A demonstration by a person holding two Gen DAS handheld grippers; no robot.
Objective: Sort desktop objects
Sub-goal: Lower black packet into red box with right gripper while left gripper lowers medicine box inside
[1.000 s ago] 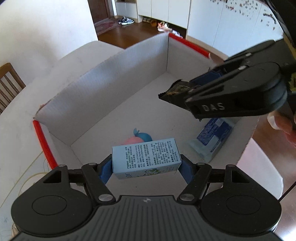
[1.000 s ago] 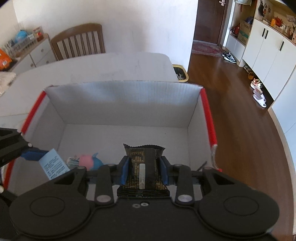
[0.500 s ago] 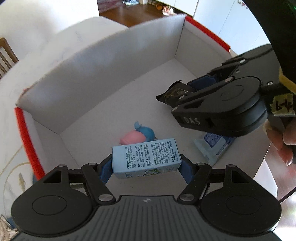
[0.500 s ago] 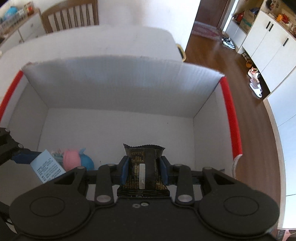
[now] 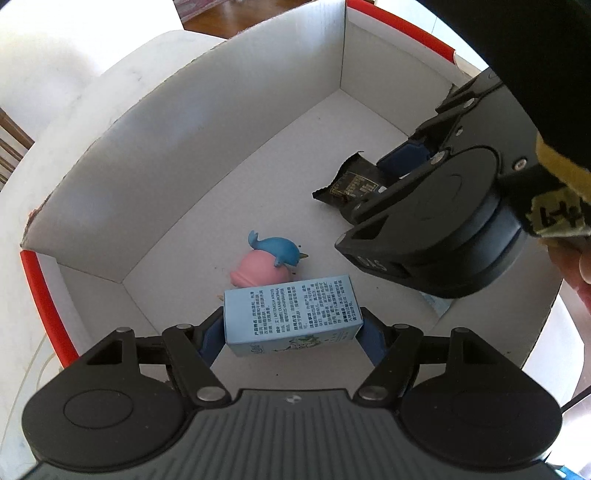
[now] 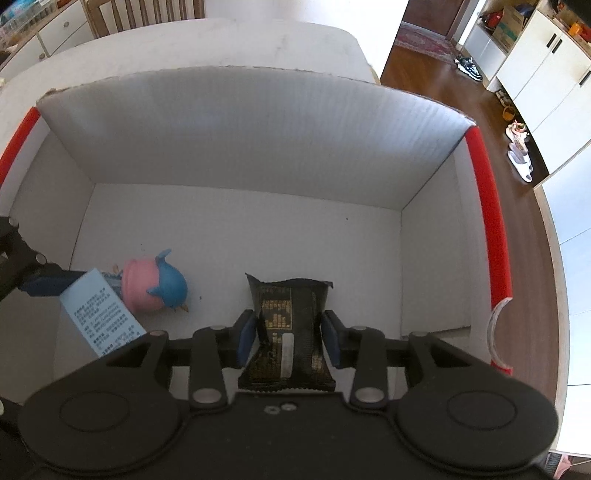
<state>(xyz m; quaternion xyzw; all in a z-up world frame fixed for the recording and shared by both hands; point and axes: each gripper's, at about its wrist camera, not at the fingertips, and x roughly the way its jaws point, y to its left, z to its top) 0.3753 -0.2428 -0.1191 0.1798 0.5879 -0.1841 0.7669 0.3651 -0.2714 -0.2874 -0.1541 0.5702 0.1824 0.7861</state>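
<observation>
A white cardboard box point(image 6: 258, 147) with red-taped edges lies open below both grippers. My left gripper point(image 5: 291, 321) is shut on a light blue printed carton point(image 5: 291, 306), held level just above the box floor near the front left corner. My right gripper point(image 6: 288, 328) is shut on a black snack packet point(image 6: 288, 317), low over the floor at the box's right side. That packet point(image 5: 347, 188) also shows in the left wrist view. A pink and blue whale toy point(image 5: 269, 258) lies on the floor between the two held items, just beyond the carton.
A blue and white pouch point(image 5: 436, 304) lies mostly hidden under the right gripper. The box stands on a white table point(image 6: 221, 48) with a wooden chair point(image 6: 147, 11) behind it. Wood floor and white cabinets point(image 6: 546, 55) lie to the right. A hand point(image 5: 576, 266) holds the right gripper.
Both grippers have come lower and further into the box with their items. The black packet now hangs close to the floor and the carton sits just in front of the whale toy.
</observation>
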